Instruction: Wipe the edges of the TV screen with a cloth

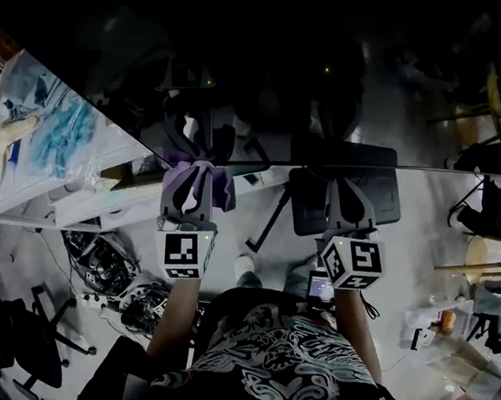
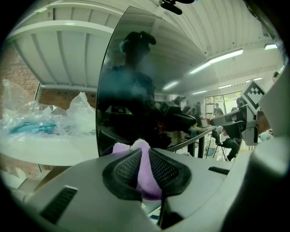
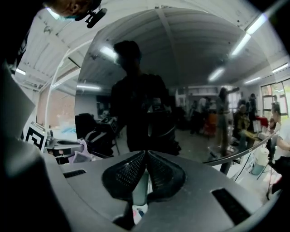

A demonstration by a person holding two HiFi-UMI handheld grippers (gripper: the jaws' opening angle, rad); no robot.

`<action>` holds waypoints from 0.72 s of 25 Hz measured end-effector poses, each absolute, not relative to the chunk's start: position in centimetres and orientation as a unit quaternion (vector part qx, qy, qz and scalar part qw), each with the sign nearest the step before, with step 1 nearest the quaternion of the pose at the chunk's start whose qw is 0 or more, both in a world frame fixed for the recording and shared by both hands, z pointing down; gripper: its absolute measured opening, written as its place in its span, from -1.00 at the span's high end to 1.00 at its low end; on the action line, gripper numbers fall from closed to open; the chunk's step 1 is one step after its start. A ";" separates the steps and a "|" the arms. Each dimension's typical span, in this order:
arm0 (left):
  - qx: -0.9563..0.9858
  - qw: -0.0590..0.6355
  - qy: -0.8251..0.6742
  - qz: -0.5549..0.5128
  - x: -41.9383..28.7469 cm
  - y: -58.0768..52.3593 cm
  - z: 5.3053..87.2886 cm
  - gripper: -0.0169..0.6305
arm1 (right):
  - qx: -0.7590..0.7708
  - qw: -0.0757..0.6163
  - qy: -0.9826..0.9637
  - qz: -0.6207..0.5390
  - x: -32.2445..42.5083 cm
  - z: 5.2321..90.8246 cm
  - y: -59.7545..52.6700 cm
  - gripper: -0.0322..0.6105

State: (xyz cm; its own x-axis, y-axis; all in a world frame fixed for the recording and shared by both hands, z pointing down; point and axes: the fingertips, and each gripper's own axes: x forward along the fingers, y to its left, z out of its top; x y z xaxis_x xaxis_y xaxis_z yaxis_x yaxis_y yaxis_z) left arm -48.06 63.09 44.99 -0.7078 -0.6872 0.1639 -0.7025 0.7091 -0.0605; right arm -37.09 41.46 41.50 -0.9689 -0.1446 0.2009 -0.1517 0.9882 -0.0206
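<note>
Left gripper view: left gripper (image 2: 144,150) pinches the soft, light purple cloth (image 2: 148,183) at the TV screen (image 2: 136,90)'s edge (glossy, likely fragile); right gripper (image 3: 146,153) closed, empty.

1. We are counting two grippers: the left gripper (image 1: 201,169) and the right gripper (image 1: 352,186).
2. We are counting two marker cubes: the left marker cube (image 1: 183,252) and the right marker cube (image 1: 353,262), one riding on each gripper.
3. We are seeing one purple cloth (image 2: 147,181).
4. We are seeing one TV screen (image 3: 190,90).
</note>
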 end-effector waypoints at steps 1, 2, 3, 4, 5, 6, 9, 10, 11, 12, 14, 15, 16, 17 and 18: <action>0.378 0.065 -0.922 0.059 -47.9 62.9 44.9 0.78 | 0.075 0.100 -0.992 0.019 -37.0 41.5 41.4 0.79; 0.379 0.064 -0.921 0.058 -47.8 62.7 44.7 0.78 | 0.071 0.099 -0.992 0.020 -37.1 41.6 41.4 0.79; 0.380 0.062 -0.921 0.058 -47.7 62.6 44.7 0.78 | 0.063 0.097 -0.993 0.022 -37.2 41.5 41.6 0.79; 0.380 0.063 -0.921 0.057 -47.7 62.5 44.7 0.78 | 0.053 0.094 -0.994 0.027 -37.5 41.5 41.8 0.79; 0.380 0.064 -0.921 0.057 -47.8 62.4 44.7 0.78 | 0.047 0.091 -0.994 0.032 -37.7 41.5 42.0 0.79; 0.381 0.065 -0.921 0.057 -47.8 62.3 44.8 0.78 | 0.044 0.090 -0.994 0.034 -37.8 41.5 42.0 0.79; 0.382 0.068 -0.920 0.056 -47.6 61.8 44.8 0.78 | 0.048 0.093 -0.994 0.036 -37.8 41.7 41.5 0.79; 0.382 0.068 -0.920 0.056 -47.5 61.5 44.9 0.78 | 0.049 0.093 -0.994 0.038 -37.8 41.7 41.3 0.79; 0.382 0.068 -0.920 0.056 -47.5 61.3 44.9 0.78 | 0.051 0.093 -0.994 0.039 -37.8 41.7 41.0 0.79; 0.382 0.069 -0.920 0.055 -47.4 61.0 44.9 0.78 | 0.053 0.094 -0.993 0.038 -37.7 41.7 40.7 0.79; 0.386 0.069 -0.918 0.057 -47.0 60.2 44.9 0.78 | 0.056 0.096 -0.993 0.035 -37.5 41.6 40.1 0.79; 0.387 0.070 -0.917 0.058 -46.9 59.8 44.9 0.78 | 0.057 0.097 -0.993 0.034 -37.3 41.6 39.7 0.79; 0.388 0.072 -0.917 0.059 -46.7 59.5 44.9 0.78 | 0.058 0.097 -0.993 0.033 -37.2 41.5 39.4 0.79; 0.389 0.073 -0.917 0.059 -46.6 59.3 44.9 0.78 | 0.059 0.097 -0.993 0.034 -37.2 41.5 39.2 0.79; 0.388 0.074 -0.917 0.060 -46.6 59.1 44.9 0.78 | 0.059 0.097 -0.993 0.034 -37.2 41.5 38.9 0.79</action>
